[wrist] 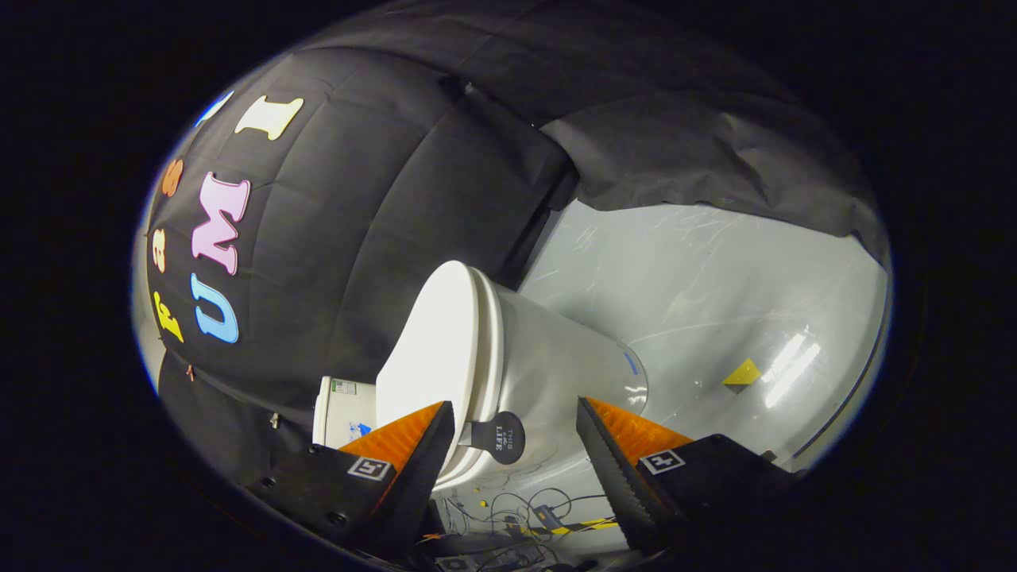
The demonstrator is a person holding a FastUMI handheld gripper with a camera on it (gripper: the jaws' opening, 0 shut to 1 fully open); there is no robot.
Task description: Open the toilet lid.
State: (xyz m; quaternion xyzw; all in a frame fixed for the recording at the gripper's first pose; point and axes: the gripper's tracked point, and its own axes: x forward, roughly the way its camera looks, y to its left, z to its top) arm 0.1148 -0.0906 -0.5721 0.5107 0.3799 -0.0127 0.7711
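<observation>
Glossy pale floor (715, 278), black cloth wall (357, 238). White toilet (548, 357), lid (429, 349) closed, dark round tab (502, 437) between the open tool's (515, 441) spread fingers.

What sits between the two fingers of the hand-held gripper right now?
In the gripper view, the open hand-held gripper has the round dark lift tab on the toilet lid between its fingers, nearer one finger. Neither finger presses on it.

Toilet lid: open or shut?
Shut: the lid lies flat against the seat, its dark round tab between the open gripper jaws, ungrasped.
</observation>
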